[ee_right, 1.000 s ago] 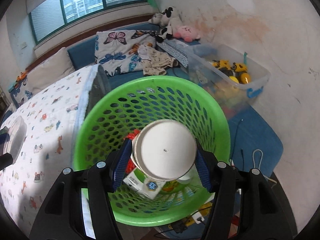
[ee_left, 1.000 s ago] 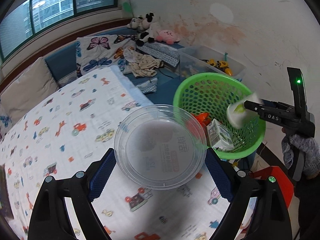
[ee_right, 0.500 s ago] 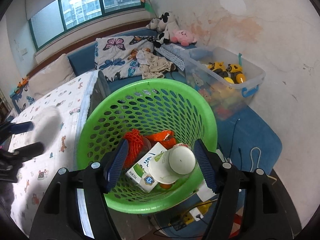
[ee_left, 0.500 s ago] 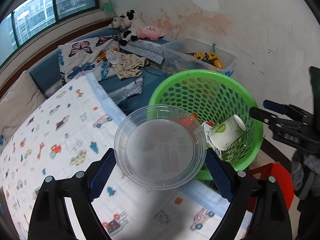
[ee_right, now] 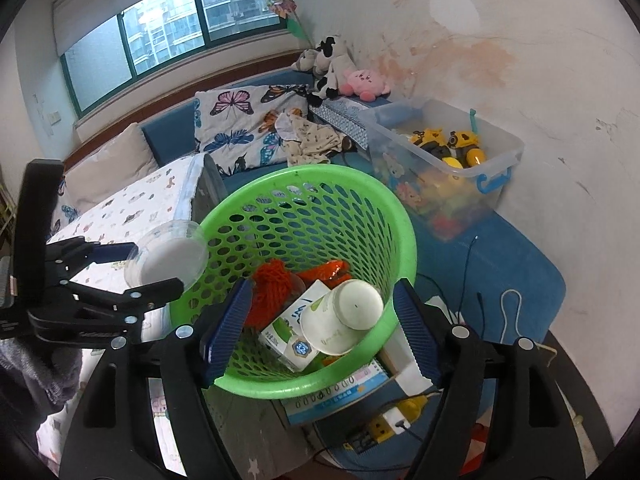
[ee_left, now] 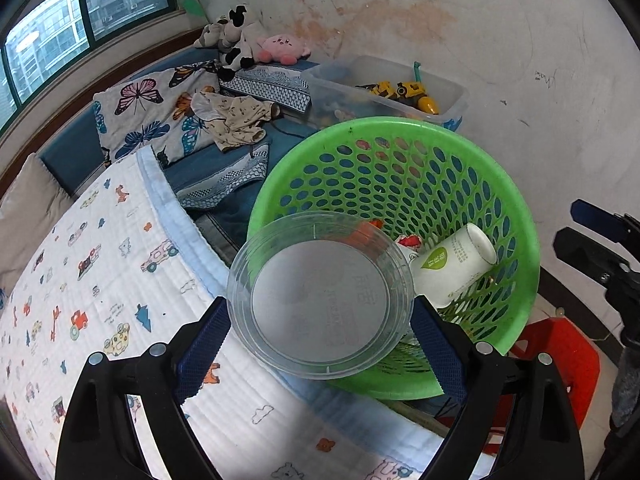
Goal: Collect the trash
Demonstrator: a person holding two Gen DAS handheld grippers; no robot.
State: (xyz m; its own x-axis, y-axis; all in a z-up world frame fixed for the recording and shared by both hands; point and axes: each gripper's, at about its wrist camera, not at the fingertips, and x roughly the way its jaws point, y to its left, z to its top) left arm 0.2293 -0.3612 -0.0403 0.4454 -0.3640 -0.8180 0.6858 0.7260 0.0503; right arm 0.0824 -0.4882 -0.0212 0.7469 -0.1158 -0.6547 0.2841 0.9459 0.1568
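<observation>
My left gripper [ee_left: 320, 314] is shut on a clear round plastic container [ee_left: 320, 292], held at the near rim of the green mesh basket [ee_left: 400, 128]. From the right wrist view the left gripper [ee_right: 120, 268] and its container [ee_right: 166, 254] sit at the basket's [ee_right: 320, 172] left rim. My right gripper [ee_right: 322, 292] hovers over the basket, its jaws opening with nothing between them. A white paper cup [ee_right: 344, 320] lies on its side inside, on a milk carton [ee_right: 288, 332] beside an orange net ball [ee_right: 272, 288]. The cup [ee_left: 452, 264] also shows in the left wrist view.
A bed with a printed sheet [ee_left: 100, 280] borders the basket on the left. A clear toy bin [ee_right: 440, 160] stands behind the basket by the wall. Under and beside the basket are a red stool [ee_left: 560, 352], a power strip [ee_right: 392, 420] and cables.
The paper cup left my right gripper and dropped into the basket; the right jaws spread wider. My left gripper carried the clear container from over the bed to the basket's rim.
</observation>
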